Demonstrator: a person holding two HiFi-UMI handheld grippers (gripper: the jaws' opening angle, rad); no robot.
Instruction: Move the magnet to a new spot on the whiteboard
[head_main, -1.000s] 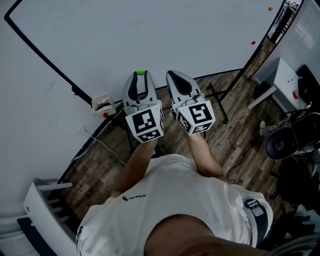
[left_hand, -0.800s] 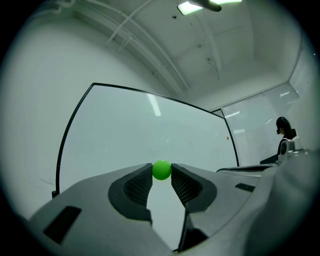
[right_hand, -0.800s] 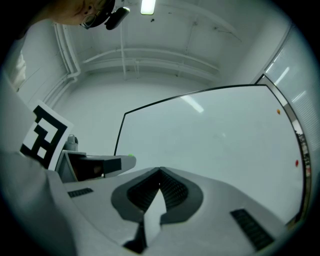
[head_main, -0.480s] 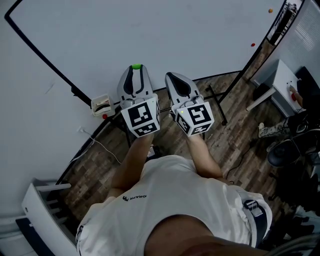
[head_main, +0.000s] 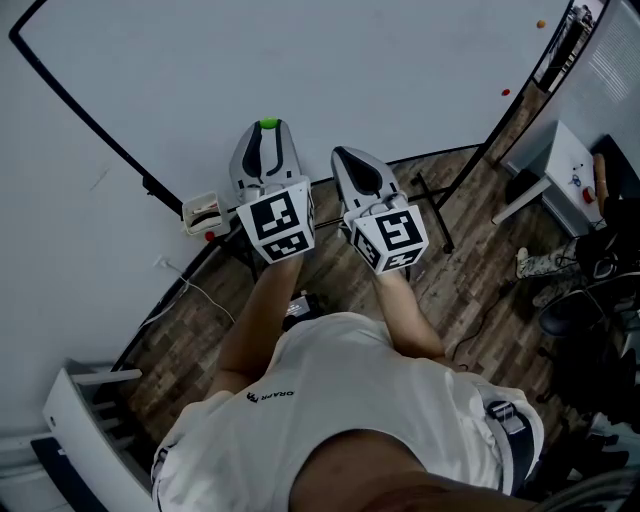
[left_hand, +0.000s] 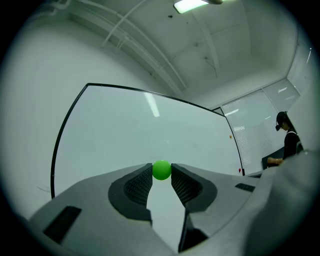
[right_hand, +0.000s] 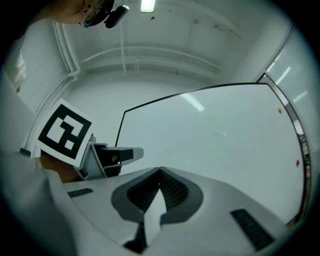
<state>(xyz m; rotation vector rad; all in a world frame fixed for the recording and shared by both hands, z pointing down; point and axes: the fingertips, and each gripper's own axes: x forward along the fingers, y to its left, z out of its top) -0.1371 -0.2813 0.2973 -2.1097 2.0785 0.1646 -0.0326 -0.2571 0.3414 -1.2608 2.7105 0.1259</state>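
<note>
A small round green magnet (left_hand: 161, 170) sits pinched between the tips of my left gripper (left_hand: 161, 171), in front of the large whiteboard (left_hand: 150, 135). In the head view the green magnet (head_main: 268, 124) shows at the tip of the left gripper (head_main: 267, 130), over the lower part of the whiteboard (head_main: 300, 70). My right gripper (head_main: 343, 153) hangs beside it to the right, near the board's bottom edge. In the right gripper view the right gripper (right_hand: 160, 172) has its jaws together with nothing between them.
An orange magnet (head_main: 540, 21) and a red magnet (head_main: 506, 89) stick near the whiteboard's right edge. A board eraser (head_main: 205, 209) rests on the tray at the bottom frame. The stand's legs (head_main: 435, 205) reach over the wooden floor. A white table (head_main: 565, 165) stands at right.
My left gripper has moved up and slightly left over the whiteboard with the green magnet in it. The right gripper has barely moved.
</note>
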